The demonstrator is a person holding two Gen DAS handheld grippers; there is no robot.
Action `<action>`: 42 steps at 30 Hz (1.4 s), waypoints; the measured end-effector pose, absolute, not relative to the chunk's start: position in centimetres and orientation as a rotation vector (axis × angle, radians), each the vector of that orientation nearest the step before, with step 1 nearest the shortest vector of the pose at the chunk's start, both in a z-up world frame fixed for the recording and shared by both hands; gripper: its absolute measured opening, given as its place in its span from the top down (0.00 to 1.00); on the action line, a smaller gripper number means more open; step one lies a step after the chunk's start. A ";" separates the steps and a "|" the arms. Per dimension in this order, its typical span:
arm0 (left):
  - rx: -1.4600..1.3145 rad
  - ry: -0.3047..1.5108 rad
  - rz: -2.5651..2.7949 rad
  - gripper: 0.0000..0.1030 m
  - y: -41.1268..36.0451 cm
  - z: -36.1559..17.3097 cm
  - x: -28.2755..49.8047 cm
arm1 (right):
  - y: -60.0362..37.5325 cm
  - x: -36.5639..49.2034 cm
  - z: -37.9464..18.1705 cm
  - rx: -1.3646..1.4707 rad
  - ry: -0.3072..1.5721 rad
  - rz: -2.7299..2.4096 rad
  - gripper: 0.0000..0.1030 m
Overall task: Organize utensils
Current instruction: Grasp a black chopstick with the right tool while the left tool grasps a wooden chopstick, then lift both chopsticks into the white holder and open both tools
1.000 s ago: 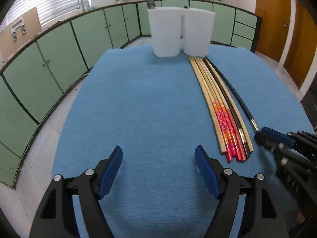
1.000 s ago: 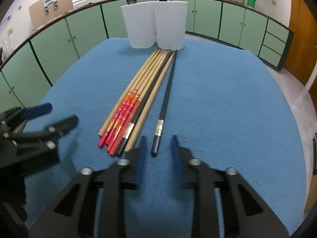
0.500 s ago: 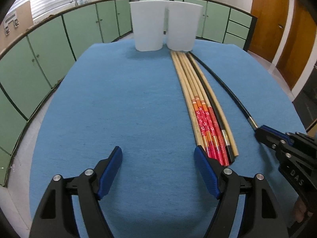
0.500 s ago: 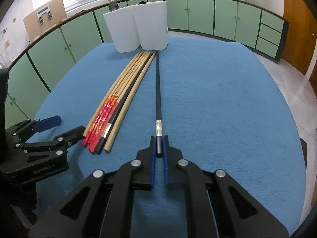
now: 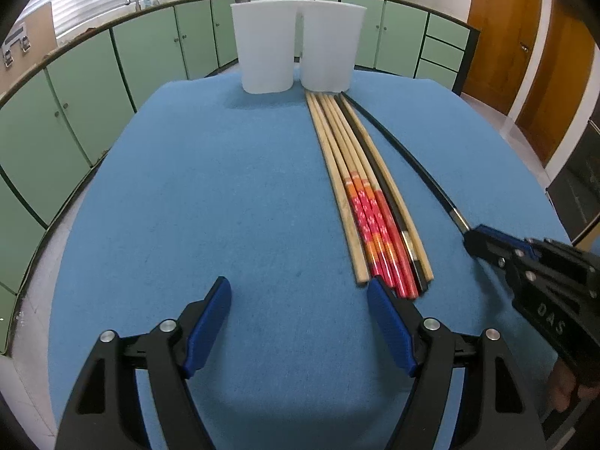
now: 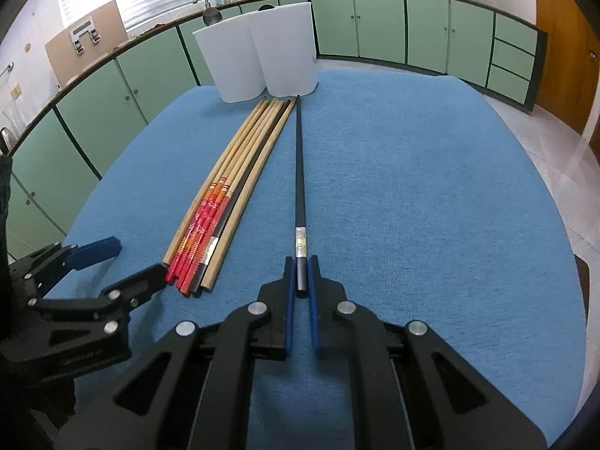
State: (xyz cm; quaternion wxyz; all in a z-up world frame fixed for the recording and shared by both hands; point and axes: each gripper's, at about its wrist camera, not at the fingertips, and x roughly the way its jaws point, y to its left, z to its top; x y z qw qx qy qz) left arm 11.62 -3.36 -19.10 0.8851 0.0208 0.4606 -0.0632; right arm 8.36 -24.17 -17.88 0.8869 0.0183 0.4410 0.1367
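Note:
Several chopsticks (image 5: 371,195) lie in a bundle on the blue cloth, wooden, red-patterned and black; they also show in the right wrist view (image 6: 225,195). My right gripper (image 6: 301,262) is shut on the near end of a single black chopstick (image 6: 299,172), which lies apart to the right of the bundle and points at two white cups (image 6: 262,52). In the left wrist view the cups (image 5: 296,45) stand at the far edge. My left gripper (image 5: 300,296) is open and empty, its right finger beside the bundle's near ends.
The blue cloth (image 5: 187,206) covers a round table. Green cabinets (image 5: 93,75) ring the room behind it. A spoon bowl (image 6: 212,18) sticks out of the left cup. Wooden doors (image 5: 525,56) stand at the right.
My right gripper closed on the black chopstick's near end and drew it away from the bundle. My left gripper moved right, toward the bundle's near ends, still open.

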 end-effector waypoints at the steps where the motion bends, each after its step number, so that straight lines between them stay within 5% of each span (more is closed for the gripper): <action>1: 0.043 0.955 -0.130 0.28 -3.4 -19.2 11.7 | -24.1 8.3 -17.9 0.037 0.917 0.284 0.94; 11: 0.036 0.912 -0.111 0.35 -3.9 -19.4 12.2 | -23.6 8.8 -17.9 0.009 0.918 0.288 0.93; 18: -0.018 0.891 -0.186 0.93 -4.1 -19.3 12.9 | -23.4 8.7 -18.0 0.008 0.914 0.288 0.94; 28: -0.048 0.854 -0.205 0.93 -2.6 -17.6 12.1 | -23.3 7.8 -16.0 -0.029 0.856 0.293 0.94; 42: 0.000 0.615 -0.213 0.94 -0.6 -7.3 10.9 | -25.0 8.4 -7.1 -0.001 0.688 0.322 0.94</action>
